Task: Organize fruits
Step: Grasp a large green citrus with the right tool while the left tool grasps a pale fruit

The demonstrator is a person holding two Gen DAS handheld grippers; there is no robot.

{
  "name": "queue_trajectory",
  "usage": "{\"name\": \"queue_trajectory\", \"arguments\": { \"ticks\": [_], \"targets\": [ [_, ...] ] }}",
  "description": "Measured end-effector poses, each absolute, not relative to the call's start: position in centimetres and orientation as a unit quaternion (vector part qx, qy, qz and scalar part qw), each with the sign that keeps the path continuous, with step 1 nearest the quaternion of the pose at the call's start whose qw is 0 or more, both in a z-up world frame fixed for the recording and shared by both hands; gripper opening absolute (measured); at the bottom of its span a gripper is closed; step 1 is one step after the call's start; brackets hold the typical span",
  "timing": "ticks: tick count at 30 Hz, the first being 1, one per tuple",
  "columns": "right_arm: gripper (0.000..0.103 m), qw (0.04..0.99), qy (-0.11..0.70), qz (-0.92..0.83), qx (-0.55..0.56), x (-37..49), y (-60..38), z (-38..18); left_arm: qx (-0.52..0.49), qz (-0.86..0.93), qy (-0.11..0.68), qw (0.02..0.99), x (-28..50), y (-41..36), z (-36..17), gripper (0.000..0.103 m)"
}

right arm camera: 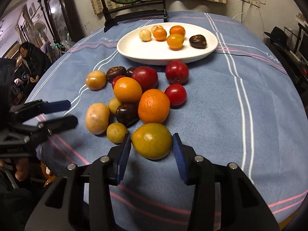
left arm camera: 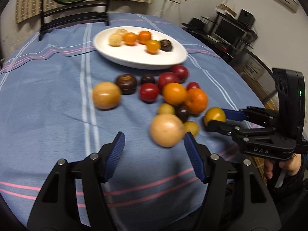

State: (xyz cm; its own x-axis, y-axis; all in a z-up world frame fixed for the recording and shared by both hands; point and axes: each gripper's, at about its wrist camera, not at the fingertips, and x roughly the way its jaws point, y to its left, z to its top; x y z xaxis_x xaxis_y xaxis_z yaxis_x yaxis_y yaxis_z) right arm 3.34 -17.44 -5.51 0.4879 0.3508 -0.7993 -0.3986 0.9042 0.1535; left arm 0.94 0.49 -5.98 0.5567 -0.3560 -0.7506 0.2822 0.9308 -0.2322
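Six small fruits already sit on the white plate (right arm camera: 134,52) at the upper middle of the right wrist view — two pale ones, three orange ones and a dark one. Far more remain loose on the blue-clothed table (right arm camera: 221,115) in a cluster just below the plate: red, orange, dark and tan pieces, many touching each other. By that count the sorting looks well under half done.

The right tool (right arm camera: 152,144) stands wide, its blue pads on either side of a yellow-green citrus (right arm camera: 152,141) at the near edge of the cluster; the left pad looks to be just touching the skin, the right pad apart from it, so it is not clamped yet. A small tan fruit (right arm camera: 116,132) lies just beside the left pad and could be nudged as the tool closes.

The left tool (left arm camera: 153,144) is also wide and holds nothing. A large tan fruit (left arm camera: 166,130) lies just ahead of its right pad, blurred in the left wrist view.

Room to move is good on the right of the right wrist view, where the cloth is bare up to the plate. The plate's lower rim is close to the topmost red fruits — a carry straight up the middle passes over the pile. A dark wooden stand (right arm camera: 134,13) sits behind the plate at the top of the frame.
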Motion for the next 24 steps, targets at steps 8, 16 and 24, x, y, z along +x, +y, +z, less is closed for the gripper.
{"name": "queue_trajectory", "arguments": {
  "ticks": [8, 16, 24],
  "targets": [
    [0.045, 0.862, 0.459, 0.214, -0.012, 2.6, -18.7, -5.9, -0.069, -0.177, 0.463, 0.866, 2.7, -0.8, -7.9, 0.056],
    [0.045, 0.863, 0.456, 0.216, -0.011, 2.3, -18.8, -6.0, -0.077, -0.171, 0.449, 0.873, 2.9, -1.5, -8.7, 0.046],
    [0.045, 0.869, 0.444, 0.218, -0.005, 2.2, -18.7, -4.8, -0.076, -0.172, 0.434, 0.881, 1.9, -0.7, -7.2, 0.046]
  ]
}}
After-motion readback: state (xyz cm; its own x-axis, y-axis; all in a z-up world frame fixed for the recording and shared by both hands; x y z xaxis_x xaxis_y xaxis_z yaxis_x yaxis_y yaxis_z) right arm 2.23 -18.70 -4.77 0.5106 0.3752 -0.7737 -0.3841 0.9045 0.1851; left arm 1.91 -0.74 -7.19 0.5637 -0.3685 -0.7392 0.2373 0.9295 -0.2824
